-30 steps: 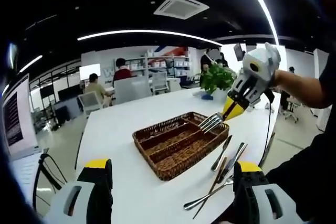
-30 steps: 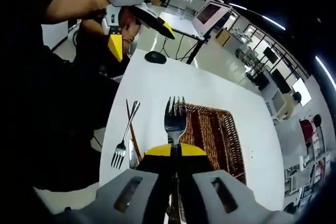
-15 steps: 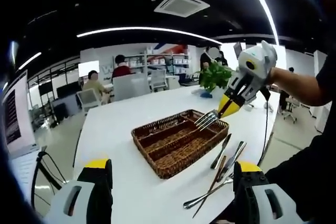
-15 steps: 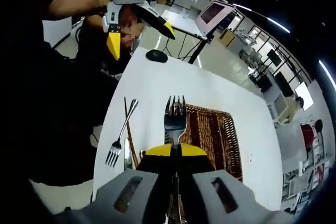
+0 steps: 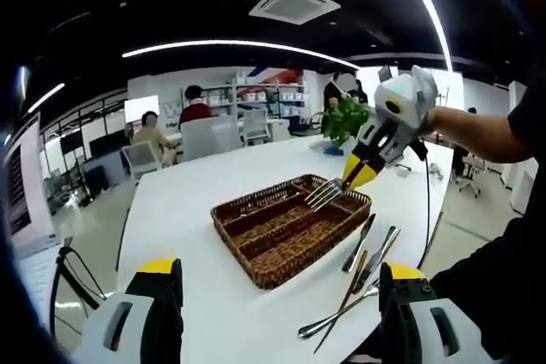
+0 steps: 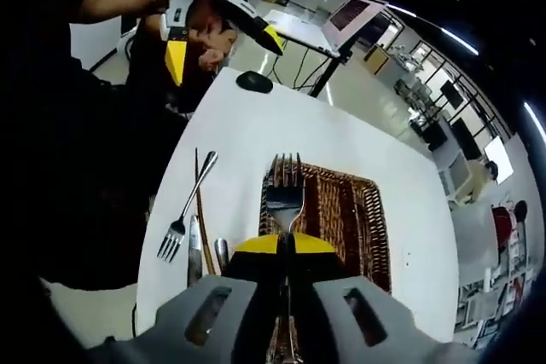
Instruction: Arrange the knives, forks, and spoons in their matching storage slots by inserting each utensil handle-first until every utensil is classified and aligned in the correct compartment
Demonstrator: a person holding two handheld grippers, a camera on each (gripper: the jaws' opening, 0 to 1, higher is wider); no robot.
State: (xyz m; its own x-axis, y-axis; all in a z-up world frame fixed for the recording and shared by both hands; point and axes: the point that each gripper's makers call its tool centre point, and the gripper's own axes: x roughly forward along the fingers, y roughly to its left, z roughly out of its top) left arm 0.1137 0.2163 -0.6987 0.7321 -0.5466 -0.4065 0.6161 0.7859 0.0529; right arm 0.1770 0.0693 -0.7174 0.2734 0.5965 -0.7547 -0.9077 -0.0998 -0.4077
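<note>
A brown wicker tray (image 5: 290, 229) with long compartments lies on the white table (image 5: 196, 210). My right gripper (image 5: 357, 172) hovers over the tray's far right end, shut on a silver fork (image 5: 325, 194) whose tines point toward the tray. In the right gripper view that fork (image 6: 284, 191) sticks out forward of the gripper (image 6: 286, 245), above the tray (image 6: 341, 215). Loose utensils (image 5: 363, 274) lie on the table right of the tray, among them a fork (image 6: 183, 219). My left gripper (image 5: 277, 291) stands open near the table's front edge, nothing between its fingers.
A potted green plant (image 5: 345, 123) stands at the table's far end. People sit at desks and chairs (image 5: 171, 138) behind. A black mouse (image 6: 253, 83) rests near one table corner, with a monitor (image 6: 345, 19) on a stand beyond. A person's arm (image 5: 478, 130) holds the right gripper.
The right gripper with the fork has moved left and slightly down, further over the tray. The left gripper stays open and still.
</note>
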